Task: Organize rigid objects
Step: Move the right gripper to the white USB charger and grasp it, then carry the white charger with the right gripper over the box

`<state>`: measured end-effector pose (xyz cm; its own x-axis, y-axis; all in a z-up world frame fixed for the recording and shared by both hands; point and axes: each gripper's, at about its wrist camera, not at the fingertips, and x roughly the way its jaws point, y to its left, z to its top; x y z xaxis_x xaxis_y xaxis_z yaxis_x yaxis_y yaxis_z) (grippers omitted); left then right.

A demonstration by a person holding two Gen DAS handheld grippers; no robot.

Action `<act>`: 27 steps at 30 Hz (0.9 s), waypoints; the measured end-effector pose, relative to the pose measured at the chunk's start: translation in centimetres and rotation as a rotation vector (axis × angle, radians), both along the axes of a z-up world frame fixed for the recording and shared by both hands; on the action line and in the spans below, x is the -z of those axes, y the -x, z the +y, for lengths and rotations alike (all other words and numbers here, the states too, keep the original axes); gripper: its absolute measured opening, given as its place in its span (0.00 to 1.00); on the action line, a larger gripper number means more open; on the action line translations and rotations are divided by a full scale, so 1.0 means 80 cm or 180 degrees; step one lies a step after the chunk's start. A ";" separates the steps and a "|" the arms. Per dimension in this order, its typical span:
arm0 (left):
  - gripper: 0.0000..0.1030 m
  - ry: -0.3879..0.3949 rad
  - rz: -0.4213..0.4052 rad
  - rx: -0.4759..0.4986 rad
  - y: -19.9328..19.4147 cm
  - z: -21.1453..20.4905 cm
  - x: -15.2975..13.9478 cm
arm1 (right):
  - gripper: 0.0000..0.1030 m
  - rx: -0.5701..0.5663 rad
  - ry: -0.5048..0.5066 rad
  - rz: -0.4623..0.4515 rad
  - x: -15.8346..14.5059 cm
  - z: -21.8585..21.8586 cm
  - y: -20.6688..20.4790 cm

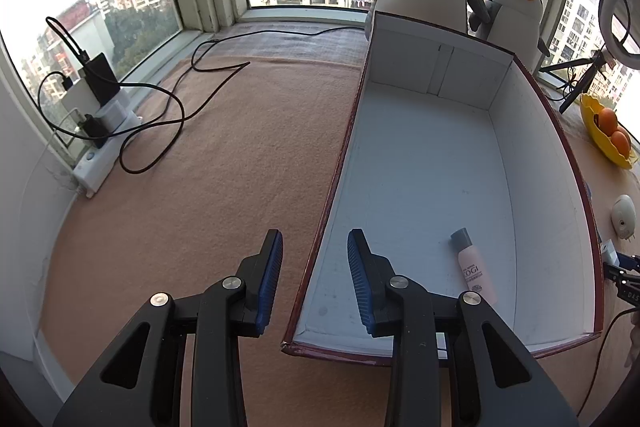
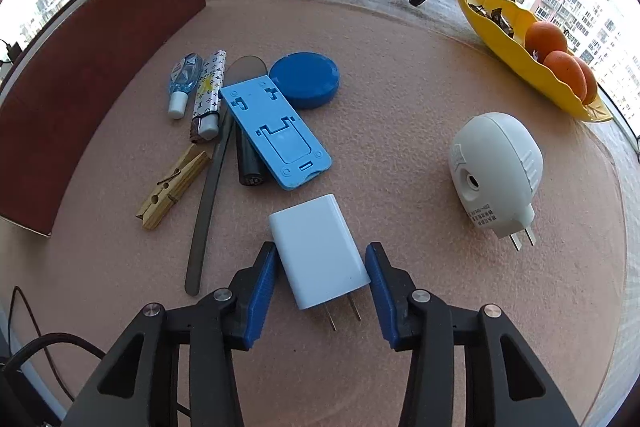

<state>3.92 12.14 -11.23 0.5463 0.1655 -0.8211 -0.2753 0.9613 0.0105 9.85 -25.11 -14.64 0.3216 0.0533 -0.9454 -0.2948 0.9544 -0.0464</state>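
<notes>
The right claw (image 2: 322,285) points steeply down at the desk (image 2: 400,307), its blue pads on either side of a white charger (image 2: 318,253) that lies flat with its prongs toward the camera. The left pad touches the charger's side; whether the right pad presses on it I cannot tell, so the grip is unclear. Open desk lies right of the charger up to a round white plug-in device (image 2: 494,167). Just beyond, to the left, sit a nail file (image 2: 210,199), a clothespin (image 2: 174,185), a blue phone stand (image 2: 276,131), a lighter (image 2: 210,95), a small clear bottle (image 2: 185,83) and a blue round tin (image 2: 305,79), crowded together beside the box's dark red wall (image 2: 96,75).

The left claw (image 1: 315,283) hangs released, nothing between its pads, straddling the near left rim of the open box (image 1: 340,167). A pink bottle (image 1: 474,267) lies inside near the front; the rest of the white floor is free. Bare desk stretches left toward cables (image 1: 160,115) and a power strip (image 1: 108,151).
</notes>
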 end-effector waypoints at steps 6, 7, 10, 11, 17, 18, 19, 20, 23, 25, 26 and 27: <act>0.24 0.0004 -0.0010 0.0021 0.000 -0.002 0.000 | 0.34 0.0052 -0.0013 -0.0049 -0.001 0.001 0.005; 0.24 0.0003 -0.0010 0.0023 -0.001 -0.002 0.000 | 0.34 0.0068 -0.0026 -0.0056 -0.002 0.001 0.006; 0.21 0.0002 -0.0012 0.0025 -0.001 -0.002 0.000 | 0.33 0.0121 -0.0047 -0.0098 -0.002 -0.001 0.007; 0.21 0.0002 -0.0012 0.0024 0.000 -0.002 0.000 | 0.33 0.0133 -0.0050 -0.0113 -0.003 -0.001 0.008; 0.20 0.0001 -0.0013 0.0025 0.000 -0.002 0.000 | 0.32 0.0215 -0.0113 -0.0212 -0.012 -0.005 0.016; 0.20 0.0001 -0.0014 0.0023 0.000 -0.002 0.000 | 0.31 0.0226 -0.0130 -0.0231 -0.015 -0.006 0.017; 0.19 0.0003 -0.0016 0.0021 -0.001 -0.002 0.000 | 0.31 0.0236 -0.0142 -0.0250 -0.019 -0.006 0.019; 0.19 0.0002 -0.0016 0.0018 -0.001 -0.002 0.000 | 0.31 0.0241 -0.0153 -0.0273 -0.023 -0.006 0.020; 0.18 -0.0006 -0.0022 0.0010 -0.001 -0.001 0.000 | 0.31 0.0228 -0.0175 -0.0337 -0.037 -0.002 0.023; 0.17 -0.0004 -0.0026 0.0008 -0.001 0.000 0.000 | 0.31 0.0216 -0.0183 -0.0403 -0.048 0.002 0.024; 0.16 -0.0004 -0.0028 0.0005 -0.001 0.001 0.000 | 0.31 0.0208 -0.0196 -0.0435 -0.054 0.005 0.025; 0.15 -0.0007 -0.0029 0.0002 -0.001 0.001 0.000 | 0.31 0.0198 -0.0209 -0.0468 -0.060 0.008 0.026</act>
<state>4.00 12.25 -11.23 0.5540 0.1668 -0.8157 -0.2747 0.9615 0.0101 7.78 -24.50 -9.86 0.4608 0.0892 -0.8830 -0.2296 0.9730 -0.0216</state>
